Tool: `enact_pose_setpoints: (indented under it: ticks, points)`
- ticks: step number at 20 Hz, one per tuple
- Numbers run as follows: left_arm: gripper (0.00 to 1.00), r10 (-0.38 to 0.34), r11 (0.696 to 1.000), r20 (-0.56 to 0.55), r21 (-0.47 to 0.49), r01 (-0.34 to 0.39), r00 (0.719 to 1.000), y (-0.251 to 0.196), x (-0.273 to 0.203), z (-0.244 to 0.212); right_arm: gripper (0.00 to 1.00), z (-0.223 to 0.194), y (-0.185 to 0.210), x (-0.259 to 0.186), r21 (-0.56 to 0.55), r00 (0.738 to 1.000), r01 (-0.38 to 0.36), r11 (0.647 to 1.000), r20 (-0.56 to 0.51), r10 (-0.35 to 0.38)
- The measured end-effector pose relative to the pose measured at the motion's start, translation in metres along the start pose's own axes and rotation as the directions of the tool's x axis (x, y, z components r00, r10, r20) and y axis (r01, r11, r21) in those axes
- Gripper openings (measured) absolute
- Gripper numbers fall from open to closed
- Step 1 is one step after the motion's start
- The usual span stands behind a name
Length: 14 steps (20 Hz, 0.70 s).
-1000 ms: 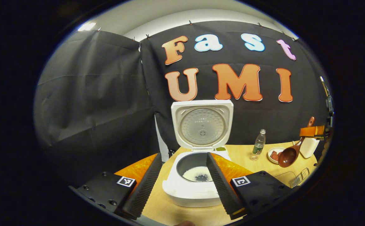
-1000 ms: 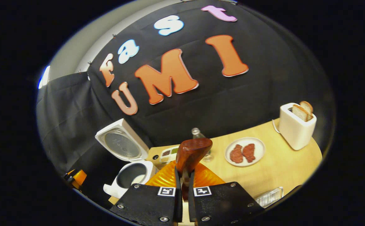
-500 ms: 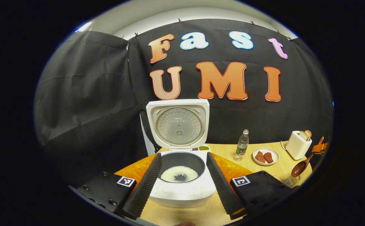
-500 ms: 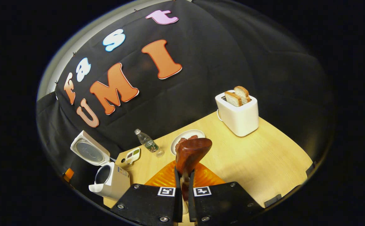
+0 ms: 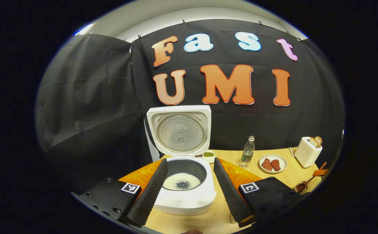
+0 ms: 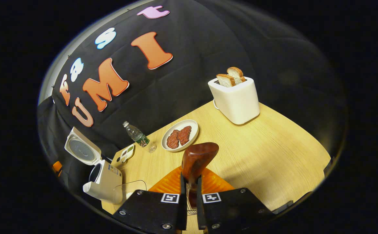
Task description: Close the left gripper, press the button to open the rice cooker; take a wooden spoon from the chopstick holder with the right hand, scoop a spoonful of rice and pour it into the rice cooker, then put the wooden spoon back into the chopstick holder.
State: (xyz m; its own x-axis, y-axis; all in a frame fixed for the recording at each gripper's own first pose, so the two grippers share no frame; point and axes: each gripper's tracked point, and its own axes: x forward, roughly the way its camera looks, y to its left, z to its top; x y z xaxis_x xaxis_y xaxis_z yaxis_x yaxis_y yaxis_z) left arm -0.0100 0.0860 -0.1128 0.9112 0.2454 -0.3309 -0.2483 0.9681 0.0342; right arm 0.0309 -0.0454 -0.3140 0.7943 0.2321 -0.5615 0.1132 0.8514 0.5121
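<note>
The white rice cooker (image 5: 184, 201) stands open, lid (image 5: 179, 132) upright, with a thin layer of rice (image 5: 181, 181) in its dark pot. My left gripper (image 5: 190, 161) is open, its fingers framing the pot from just in front, touching nothing. My right gripper (image 6: 189, 183) is shut on the handle of the wooden spoon (image 6: 198, 156), whose bowl points forward over the table. The left gripper view shows that spoon (image 5: 301, 187) low at the far right, slanting down from the right gripper (image 5: 322, 171). The cooker (image 6: 103, 178) lies far left in the right gripper view.
On the wooden table (image 6: 273, 156) stand a white toaster (image 6: 236, 99) with bread, a plate of red meat (image 6: 180, 136), a water bottle (image 6: 138, 138) and a small condiment tray (image 6: 127, 153). A clear container (image 6: 128, 192) sits beside the cooker. Wire mesh shows under the spoon handle.
My right gripper carried the spoon rightward and lower, away from the cooker toward the table's right side. The left gripper stayed open, shifting slightly so the cooker sits more to the left.
</note>
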Motion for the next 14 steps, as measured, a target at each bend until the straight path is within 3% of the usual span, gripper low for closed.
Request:
enact_pose_setpoints:
  ticks: [1, 5, 7, 8, 9, 10, 12, 14]
  points:
    - [0.99, 0.002, 1.0, 0.001, -0.016, -0.002, 1.0, 0.003, 0.005, 0.007, 0.13, -0.005, -0.001, 0.002, 0.011, 1.0, -0.003, 1.0, -0.011, 0.003]
    - [0.94, -0.022, 0.995, 0.008, -0.098, 0.023, 1.0, 0.016, 0.034, 0.045, 0.23, -0.008, -0.001, 0.004, 0.05, 1.0, -0.008, 0.999, -0.023, 0.009]
    - [0.94, -0.042, 0.991, 0.002, -0.125, 0.042, 0.999, 0.019, 0.055, 0.066, 0.4, 0.0, -0.003, -0.003, 0.065, 1.0, 0.001, 0.998, -0.001, -0.001]
    - [0.95, -0.056, 0.989, -0.002, -0.141, 0.055, 0.998, 0.02, 0.066, 0.079, 0.58, 0.007, -0.011, -0.013, 0.056, 1.0, 0.016, 0.998, 0.01, -0.017]
    - [0.94, -0.072, 0.985, 0.001, -0.154, 0.072, 0.997, 0.021, 0.078, 0.095, 0.68, 0.013, -0.015, -0.019, 0.037, 0.999, 0.037, 0.999, 0.027, -0.038]
    - [0.95, -0.078, 0.986, -0.019, -0.151, 0.074, 0.997, 0.023, 0.09, 0.104, 0.83, 0.021, -0.02, -0.026, 0.01, 0.997, 0.062, 0.998, 0.048, -0.062]
    - [0.94, -0.062, 0.991, -0.019, -0.12, 0.059, 0.998, 0.031, 0.122, 0.13, 0.94, 0.041, -0.02, -0.045, -0.049, 0.991, 0.099, 0.994, 0.098, -0.094]
    - [0.95, -0.045, 0.996, -0.013, -0.076, 0.044, 0.999, 0.033, 0.161, 0.15, 0.94, 0.061, -0.012, -0.07, -0.118, 0.981, 0.126, 0.985, 0.16, -0.106]
